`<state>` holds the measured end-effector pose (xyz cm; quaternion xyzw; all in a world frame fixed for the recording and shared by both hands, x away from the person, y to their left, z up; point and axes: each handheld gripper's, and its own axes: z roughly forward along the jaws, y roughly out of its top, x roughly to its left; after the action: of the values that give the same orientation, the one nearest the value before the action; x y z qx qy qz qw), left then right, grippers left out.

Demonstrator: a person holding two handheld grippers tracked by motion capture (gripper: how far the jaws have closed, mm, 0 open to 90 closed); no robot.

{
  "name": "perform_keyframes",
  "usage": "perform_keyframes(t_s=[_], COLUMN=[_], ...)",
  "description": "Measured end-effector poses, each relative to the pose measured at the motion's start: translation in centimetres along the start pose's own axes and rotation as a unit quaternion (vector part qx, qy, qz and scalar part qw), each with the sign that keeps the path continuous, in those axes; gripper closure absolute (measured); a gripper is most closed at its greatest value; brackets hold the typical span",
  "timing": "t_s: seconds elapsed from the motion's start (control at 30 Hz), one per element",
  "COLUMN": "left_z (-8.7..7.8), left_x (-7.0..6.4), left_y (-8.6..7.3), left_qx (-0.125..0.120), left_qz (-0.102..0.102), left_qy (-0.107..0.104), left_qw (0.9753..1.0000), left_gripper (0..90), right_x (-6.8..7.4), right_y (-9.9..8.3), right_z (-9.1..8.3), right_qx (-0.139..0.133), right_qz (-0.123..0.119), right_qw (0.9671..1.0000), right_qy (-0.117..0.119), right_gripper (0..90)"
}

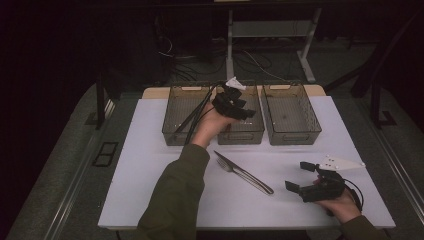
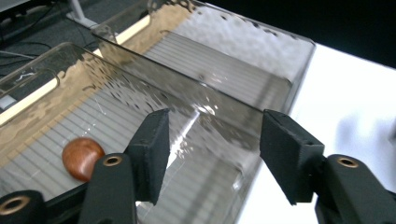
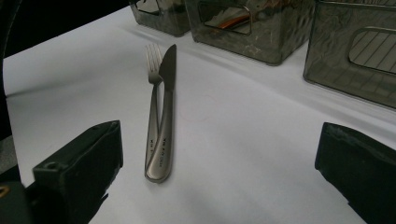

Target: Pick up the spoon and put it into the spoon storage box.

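A steel knife (image 1: 248,175) and fork (image 1: 226,165) lie together on the white table (image 1: 150,165), the knife partly over the fork. In the right gripper view the knife (image 3: 167,112) and fork (image 3: 152,107) lie just ahead, left of centre. My right gripper (image 1: 298,176) rests open at the front right, jaws toward the cutlery, with nothing between them (image 3: 219,154). My left gripper (image 1: 240,107) hangs over the middle bin (image 1: 242,134), open and empty (image 2: 215,135). A brown rounded object (image 2: 82,157) lies on that bin's floor.
Three smoky clear bins stand in a row at the back: the left bin (image 1: 181,134), the middle one, the right bin (image 1: 292,136). The wall between two bins (image 2: 154,79) runs under my left gripper. Cables trail over the left bin.
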<state>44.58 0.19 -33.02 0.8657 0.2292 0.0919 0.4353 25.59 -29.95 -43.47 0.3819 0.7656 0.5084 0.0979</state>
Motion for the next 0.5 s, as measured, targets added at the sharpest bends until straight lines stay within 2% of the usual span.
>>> perform_keyframes(t_s=[0.1,0.2,0.5], left_z=[-1.2,-2.2,-4.7], left_x=[-0.5,-1.1,-3.0], left_y=[-0.8,-1.7,-4.8], left_qx=[-0.015,-0.02,-0.034], left_qz=[-0.008,-0.005,-0.009], left_qy=[-0.013,-0.02,-0.024], left_qw=[0.9998,0.9996,0.9991], left_gripper=[38.7,36.6,33.7], right_x=[0.0,-0.1,-0.1], right_y=[0.0,0.0,0.0], right_z=[0.0,0.0,0.1], right_qx=[0.001,0.004,0.003], right_qz=[0.001,0.0,0.0], right_qw=[1.0,1.0,1.0], right_qy=[-0.001,-0.002,-0.005], right_gripper=[1.2,1.2,1.2])
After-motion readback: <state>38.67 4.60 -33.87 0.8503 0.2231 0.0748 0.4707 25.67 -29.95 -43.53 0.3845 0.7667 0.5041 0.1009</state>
